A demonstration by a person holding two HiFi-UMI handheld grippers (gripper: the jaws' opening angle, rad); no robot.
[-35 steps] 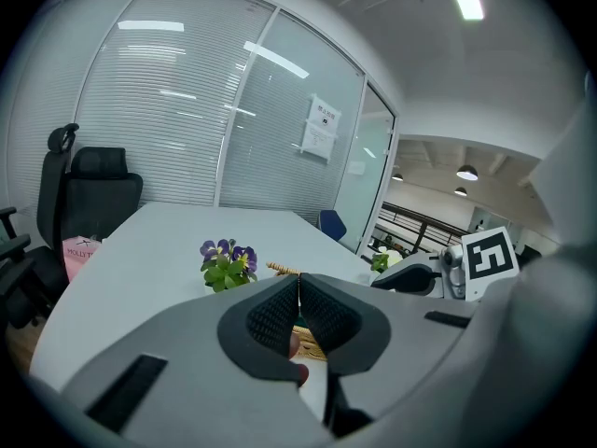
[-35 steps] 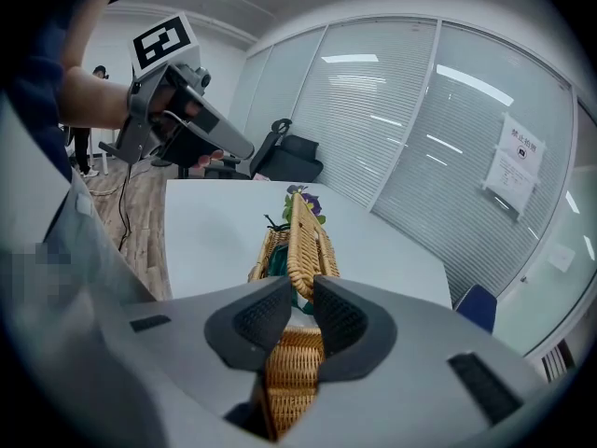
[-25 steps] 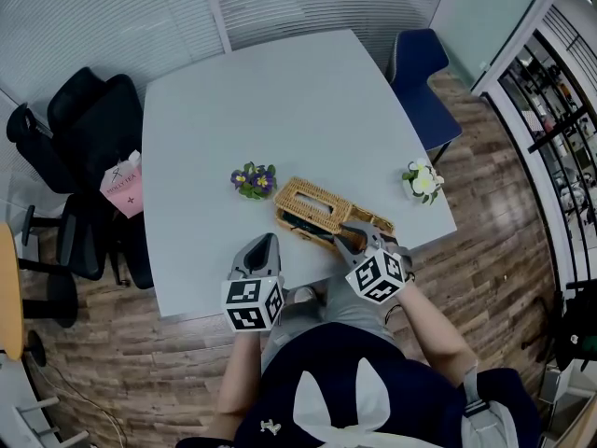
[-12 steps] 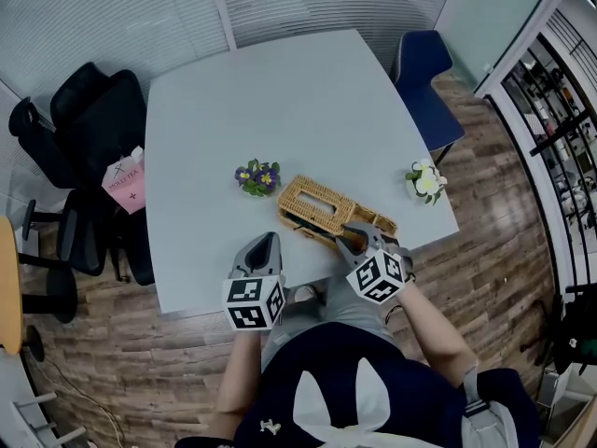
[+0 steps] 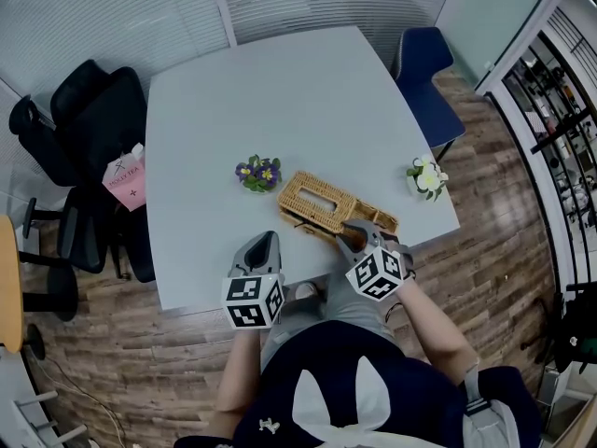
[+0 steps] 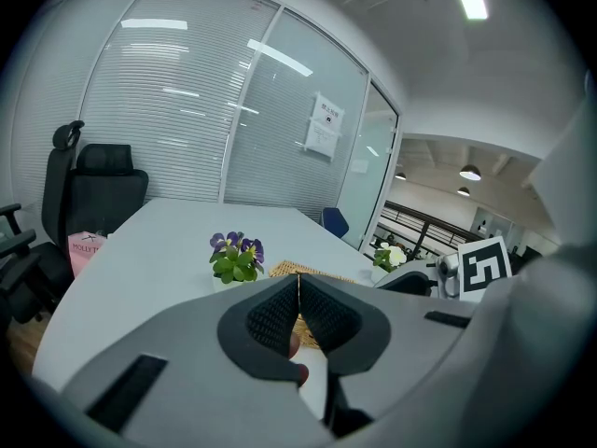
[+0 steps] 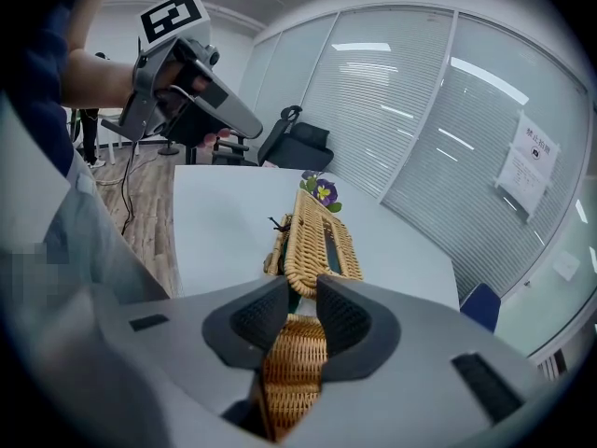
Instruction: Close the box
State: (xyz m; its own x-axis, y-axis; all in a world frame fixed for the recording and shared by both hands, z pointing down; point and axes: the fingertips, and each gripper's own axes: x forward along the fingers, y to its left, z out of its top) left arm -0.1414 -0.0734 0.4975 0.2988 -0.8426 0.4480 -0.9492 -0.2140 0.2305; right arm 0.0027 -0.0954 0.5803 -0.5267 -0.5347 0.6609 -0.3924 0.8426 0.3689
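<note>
- The left claw [image 5: 264, 245] is hovering over the desk [image 5: 280, 91] edge, just left of the box [image 5: 315, 203]. It is pointing away from the person, jaws pressed together on nothing.
- The right claw [image 5: 348, 235] is reaching low at the box's right end, pinching the wicker lid [image 7: 294, 362] that is sticking out there.
- The box is lying near the person, with purple flowers [image 5: 258, 172] left of it and white flowers [image 5: 425, 178] right of it.
- Its top slot is showing only darkness, so I cannot tell the contents.
</note>
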